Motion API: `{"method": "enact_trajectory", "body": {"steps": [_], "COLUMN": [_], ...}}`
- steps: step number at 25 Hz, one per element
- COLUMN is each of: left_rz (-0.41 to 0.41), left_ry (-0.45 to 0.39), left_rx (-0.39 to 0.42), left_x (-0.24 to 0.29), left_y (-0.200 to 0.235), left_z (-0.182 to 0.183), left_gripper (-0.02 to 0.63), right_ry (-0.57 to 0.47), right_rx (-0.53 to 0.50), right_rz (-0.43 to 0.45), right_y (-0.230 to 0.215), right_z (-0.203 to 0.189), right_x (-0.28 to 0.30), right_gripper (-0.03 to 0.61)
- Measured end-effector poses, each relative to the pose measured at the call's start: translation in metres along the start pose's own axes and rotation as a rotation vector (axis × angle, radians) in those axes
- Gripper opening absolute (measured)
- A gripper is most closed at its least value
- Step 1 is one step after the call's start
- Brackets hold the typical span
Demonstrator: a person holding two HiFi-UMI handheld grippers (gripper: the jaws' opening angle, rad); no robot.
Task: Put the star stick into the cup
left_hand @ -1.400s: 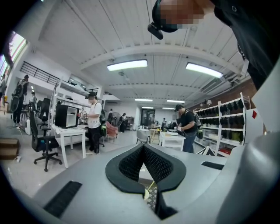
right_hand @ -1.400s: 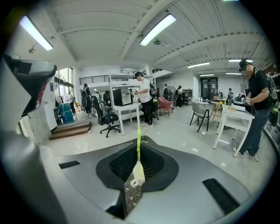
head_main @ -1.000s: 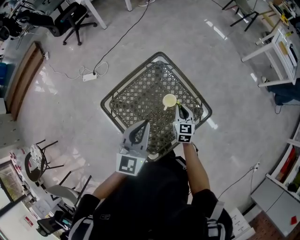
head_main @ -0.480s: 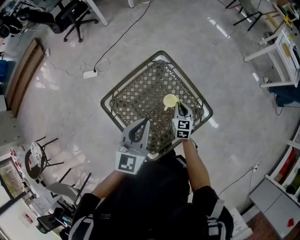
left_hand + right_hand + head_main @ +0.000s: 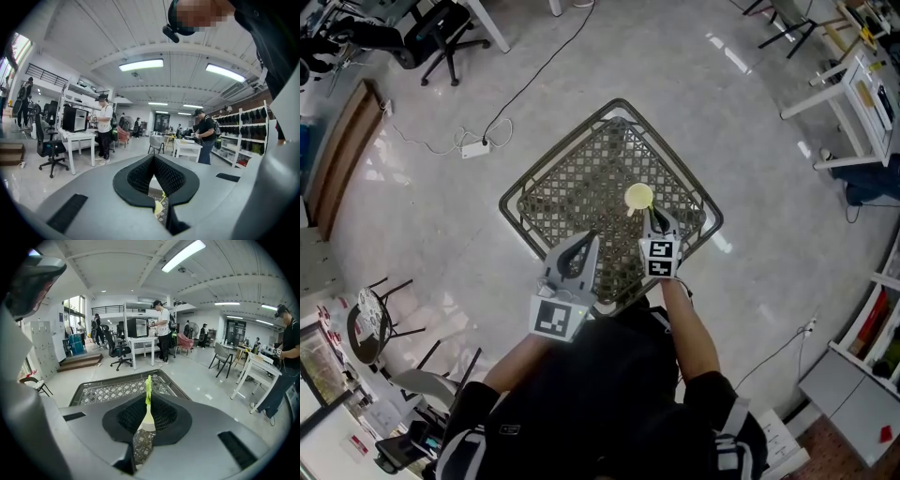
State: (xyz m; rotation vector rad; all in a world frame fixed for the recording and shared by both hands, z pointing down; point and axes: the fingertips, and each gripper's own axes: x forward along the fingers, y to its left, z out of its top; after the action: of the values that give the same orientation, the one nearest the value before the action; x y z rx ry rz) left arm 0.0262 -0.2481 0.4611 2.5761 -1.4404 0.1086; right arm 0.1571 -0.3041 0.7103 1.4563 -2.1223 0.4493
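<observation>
- Head view, from over the person's shoulders: a mesh table (image 5: 572, 192) stands corner-on on the pale floor. A pale yellow cup (image 5: 638, 197) stands upright on it, toward the right corner.
- From up there the right gripper (image 5: 653, 217) points its tips at the near side of the cup, just beside the rim. The stick itself is too thin to pick out in this view.
- Right gripper view settles that. Both fingers of the right gripper (image 5: 148, 398) are pressed together on the green star stick (image 5: 148, 385), which stands upright out of the tips. The mesh table (image 5: 108, 390) lies beyond it.
- Below the stick, a cream wedge shows in the slit between those fingers. I can't tell from here whether that is the cup.
- Head view has the left gripper (image 5: 591, 242) held back over the near edge of the table, well apart from the cup, its marker cube (image 5: 558, 319) toward the person.
- Left gripper view: the fingers of the left gripper (image 5: 153, 158) meet at the tips with nothing between them. Through the slit underneath you catch a bit of the cup (image 5: 158, 206) on the mesh.
- Only the gripper views show the room at eye level: people standing at white desks (image 5: 82, 136), and shelving (image 5: 243, 136) along the wall.
- Only the head view shows the cable and power strip (image 5: 473, 148) on the floor beyond the table.
</observation>
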Motion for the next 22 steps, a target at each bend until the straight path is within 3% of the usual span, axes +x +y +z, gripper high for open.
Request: {"method": "enact_trajectory", "body": {"steps": [22], "left_rz": [-0.067], "left_ry": [-0.040], "left_rx": [0.008], "left_x": [-0.037], "left_y": [-0.002], "left_z": [0.008], "left_gripper": [0.015], "right_ry": [0.124], "right_rx": [-0.006], "right_rz": [-0.026], "right_y": [0.049], "right_z": [-0.051], "right_x": [-0.016], "right_gripper": [0.025]}}
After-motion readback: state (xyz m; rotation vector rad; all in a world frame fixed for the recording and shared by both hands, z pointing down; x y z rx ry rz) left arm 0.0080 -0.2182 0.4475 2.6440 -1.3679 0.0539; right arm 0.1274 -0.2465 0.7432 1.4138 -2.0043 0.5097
